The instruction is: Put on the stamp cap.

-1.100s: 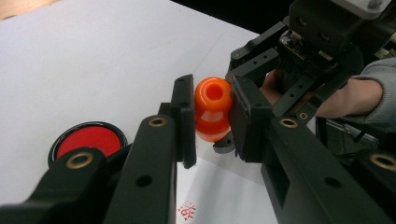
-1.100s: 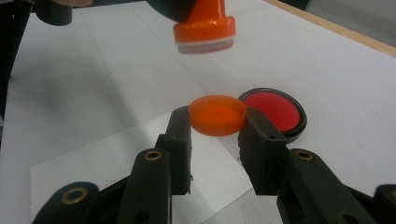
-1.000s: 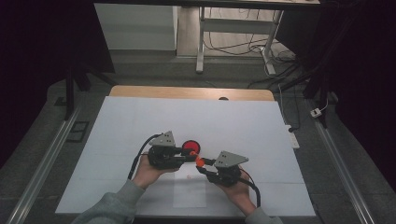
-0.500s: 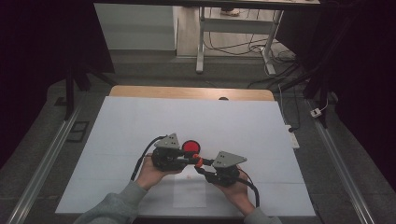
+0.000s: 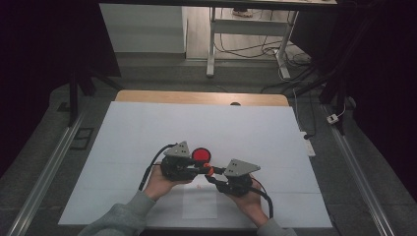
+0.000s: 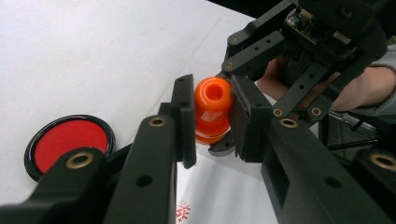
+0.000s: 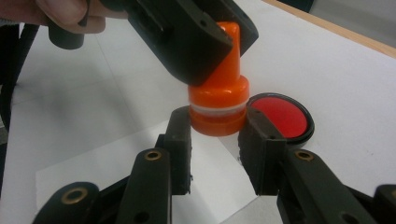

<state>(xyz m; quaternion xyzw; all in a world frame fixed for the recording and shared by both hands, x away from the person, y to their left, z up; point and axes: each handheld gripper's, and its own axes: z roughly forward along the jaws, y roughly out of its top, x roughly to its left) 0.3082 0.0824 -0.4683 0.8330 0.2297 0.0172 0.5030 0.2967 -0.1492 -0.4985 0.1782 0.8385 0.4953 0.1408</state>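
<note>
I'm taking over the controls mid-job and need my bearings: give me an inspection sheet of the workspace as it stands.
Surface: white table cover, a paper sheet near the front edge.
Job's things: orange stamp held above the sheet; red ink pad, open, beside it.
Clutter: nothing seen.
Grippers: left claw shut on the stamp's neck; right claw shut on its lower ring.
Cables: one trails from each claw; more lie on the floor behind the table.
Surroundings: dark room, metal rails on both sides, table frame behind.

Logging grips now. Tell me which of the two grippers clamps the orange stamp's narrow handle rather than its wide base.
The left gripper clamps the orange stamp by its narrow handle; the right gripper grips the wide base.
</note>
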